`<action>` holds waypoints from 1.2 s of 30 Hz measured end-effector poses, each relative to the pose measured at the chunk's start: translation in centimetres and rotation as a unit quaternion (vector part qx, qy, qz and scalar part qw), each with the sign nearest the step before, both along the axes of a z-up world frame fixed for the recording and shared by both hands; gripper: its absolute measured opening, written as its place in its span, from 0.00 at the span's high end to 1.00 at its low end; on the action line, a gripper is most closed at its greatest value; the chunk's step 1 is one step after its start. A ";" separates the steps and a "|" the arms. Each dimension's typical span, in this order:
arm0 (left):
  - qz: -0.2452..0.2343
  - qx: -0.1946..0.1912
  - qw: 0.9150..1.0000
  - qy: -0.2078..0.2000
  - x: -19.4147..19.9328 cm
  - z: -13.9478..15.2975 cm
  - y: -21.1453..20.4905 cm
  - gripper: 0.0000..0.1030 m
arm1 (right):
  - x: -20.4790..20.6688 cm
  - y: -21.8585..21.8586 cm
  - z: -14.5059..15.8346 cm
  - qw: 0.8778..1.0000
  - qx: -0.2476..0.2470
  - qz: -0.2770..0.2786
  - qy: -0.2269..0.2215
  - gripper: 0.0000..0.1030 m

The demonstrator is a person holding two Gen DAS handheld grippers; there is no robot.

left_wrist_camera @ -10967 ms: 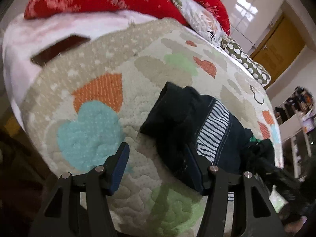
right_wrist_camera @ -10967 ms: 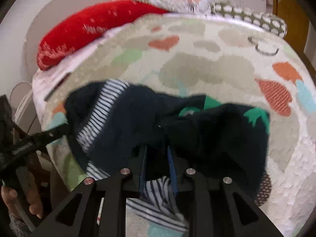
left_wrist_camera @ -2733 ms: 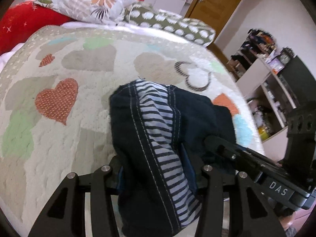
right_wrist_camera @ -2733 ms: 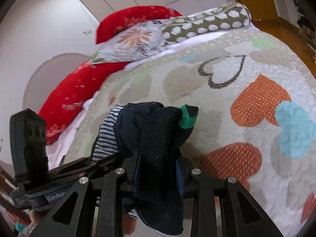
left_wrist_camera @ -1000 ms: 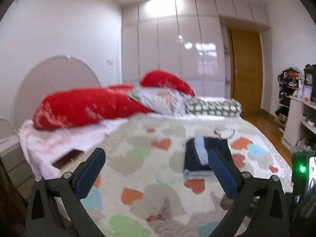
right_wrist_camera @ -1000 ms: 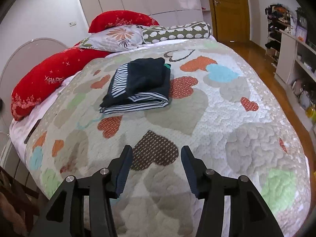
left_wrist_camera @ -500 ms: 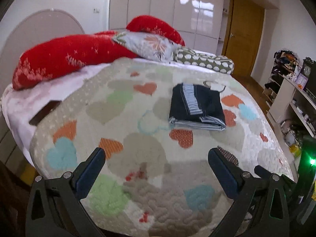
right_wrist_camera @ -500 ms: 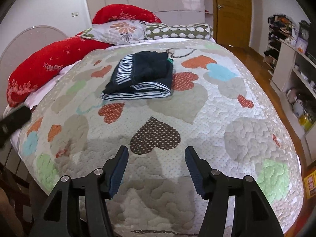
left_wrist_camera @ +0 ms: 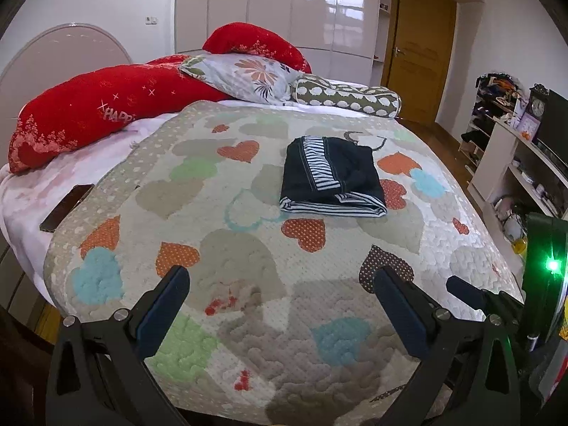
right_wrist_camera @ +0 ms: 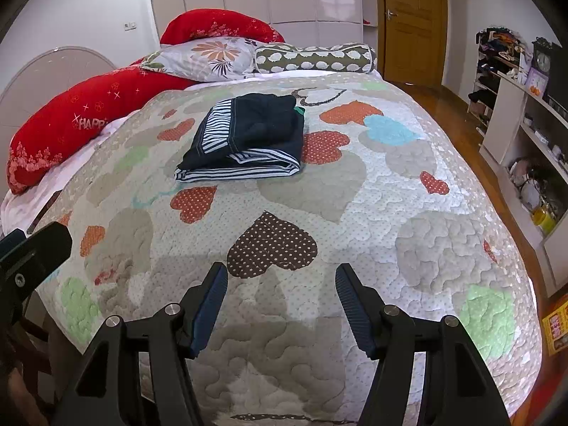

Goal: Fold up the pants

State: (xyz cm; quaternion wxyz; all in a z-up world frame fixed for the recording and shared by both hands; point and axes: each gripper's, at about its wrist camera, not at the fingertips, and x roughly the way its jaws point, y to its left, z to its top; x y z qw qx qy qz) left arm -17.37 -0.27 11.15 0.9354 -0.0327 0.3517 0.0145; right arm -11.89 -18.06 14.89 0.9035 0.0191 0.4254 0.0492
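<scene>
The dark navy pants [left_wrist_camera: 332, 181] with blue-and-white striped trim lie folded into a compact rectangle on the far middle of the heart-patterned quilt [left_wrist_camera: 248, 248]. They also show in the right wrist view [right_wrist_camera: 248, 138]. My left gripper [left_wrist_camera: 280, 280] is open and empty above the near end of the bed, well short of the pants. My right gripper [right_wrist_camera: 280, 277] is open and empty too, likewise far back from the pants. The right gripper's body shows at the right edge of the left wrist view [left_wrist_camera: 497, 305].
Red pillows [left_wrist_camera: 88, 113], a floral pillow [left_wrist_camera: 255, 76] and a dotted bolster [left_wrist_camera: 348, 96] lie at the head of the bed. A dark flat object [left_wrist_camera: 65, 207] rests on the white sheet at left. Shelving [right_wrist_camera: 525, 135] and a wooden door [right_wrist_camera: 413, 23] stand to the right.
Both grippers let go of the pants, which now lie folded on the quilt, and pulled back to the foot of the bed. In the last half second the views barely shifted.
</scene>
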 end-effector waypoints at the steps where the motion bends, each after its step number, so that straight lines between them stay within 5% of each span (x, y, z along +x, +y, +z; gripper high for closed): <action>1: -0.001 -0.001 1.000 0.002 0.1 0.0 0.0 0.00 | 0.0 0.0 0.0 1.000 0.000 0.000 0.001 0.34; 36: -0.018 -0.024 0.998 0.051 0.9 -2.1 -0.2 0.00 | 0.2 -0.1 -1.4 1.000 0.007 -0.007 0.026 0.31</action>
